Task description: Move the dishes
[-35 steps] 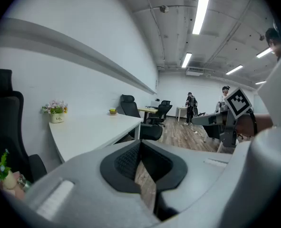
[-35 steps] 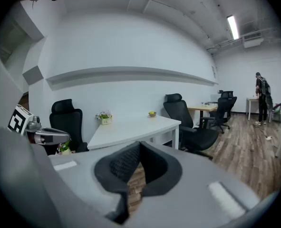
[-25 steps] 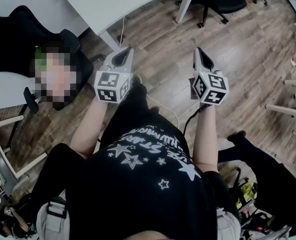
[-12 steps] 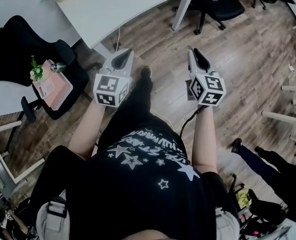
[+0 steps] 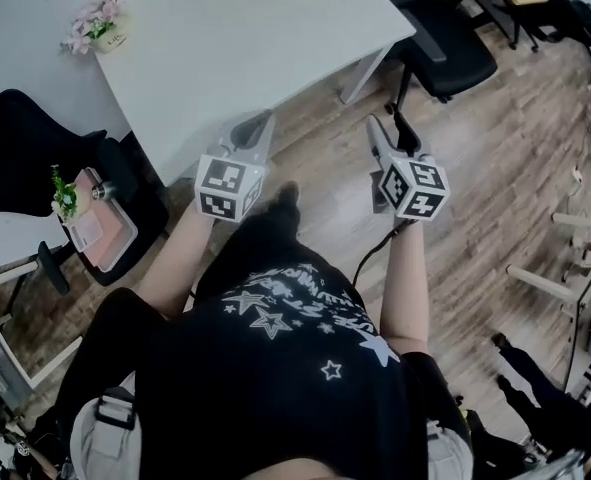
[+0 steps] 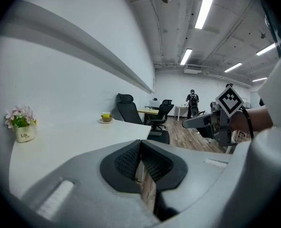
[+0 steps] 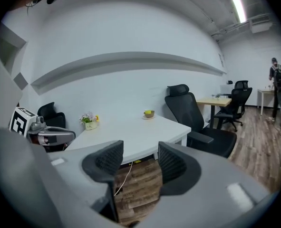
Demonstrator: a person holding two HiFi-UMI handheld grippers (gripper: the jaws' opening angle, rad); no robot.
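A small bowl (image 7: 149, 113) with something yellow in it stands on a saucer at the far end of the white table (image 5: 245, 38). The left gripper view shows the same bowl (image 6: 106, 118) far off. It is outside the head view. Both grippers hang in the air at the table's near edge, above the wooden floor. My left gripper (image 6: 140, 144) is shut with its pads together and nothing held, also seen as the left gripper (image 5: 252, 130). My right gripper (image 7: 140, 156) is open and empty. Its jaws have just been opening. The head view shows the right gripper (image 5: 380, 133) level with the left one.
A pot of pink flowers (image 5: 95, 30) stands on the table's left side. A black office chair (image 5: 445, 33) is at the table's right end, another chair (image 5: 35, 158) at the left with a pink item on it. A person (image 7: 277, 87) stands far down the room.
Both grippers have travelled forward together over the floor to the white table's edge. The right gripper's jaws have come apart. The left jaws stay together.
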